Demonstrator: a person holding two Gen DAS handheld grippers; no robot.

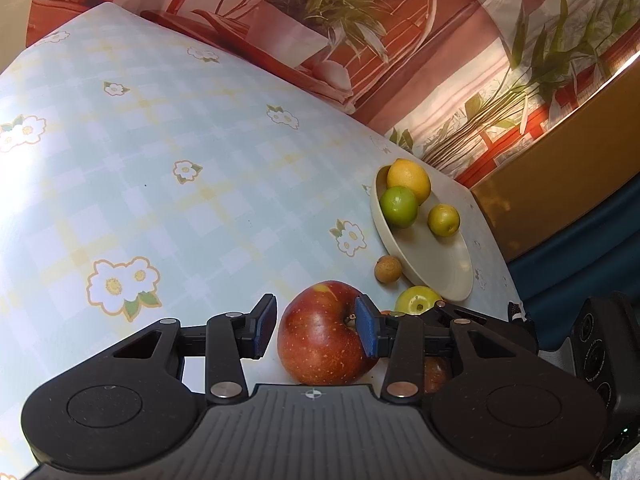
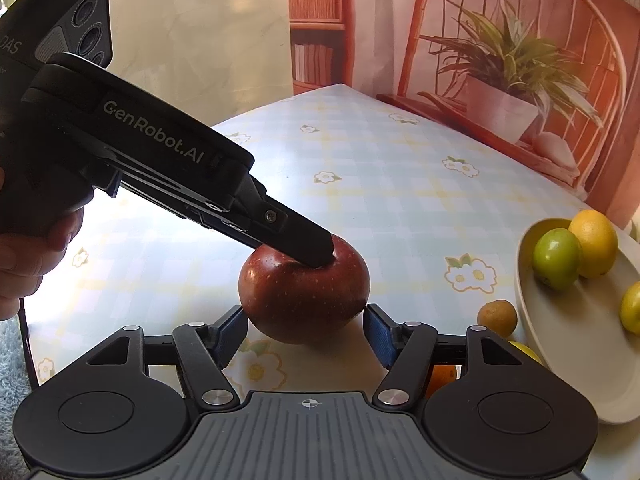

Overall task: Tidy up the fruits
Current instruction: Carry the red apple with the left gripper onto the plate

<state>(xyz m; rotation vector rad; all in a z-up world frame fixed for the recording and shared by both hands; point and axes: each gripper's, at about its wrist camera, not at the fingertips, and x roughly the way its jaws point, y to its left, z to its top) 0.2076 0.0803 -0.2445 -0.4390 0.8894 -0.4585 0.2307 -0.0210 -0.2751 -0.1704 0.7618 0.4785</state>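
Note:
A large red apple (image 1: pixel 324 336) rests on the flowered tablecloth, also in the right wrist view (image 2: pixel 304 296). My left gripper (image 1: pixel 316 330) is open around the apple, one blue pad at its right side near the stem, the other just clear on the left. From the right wrist view its finger (image 2: pixel 296 236) lies over the apple's top. My right gripper (image 2: pixel 306 332) is open and empty, its jaws either side of the apple's near side, apart from it. A cream plate (image 1: pixel 436 256) holds a yellow lemon (image 1: pixel 408 178) and two green fruits (image 1: pixel 398 206).
A small brown fruit (image 1: pixel 387 269) and a yellow-green fruit (image 1: pixel 418 299) lie on the cloth beside the plate. An orange fruit (image 2: pixel 442 376) shows behind my right finger. The plate (image 2: pixel 568 360) sits close on the right. The table edge runs along the far side, against a printed backdrop.

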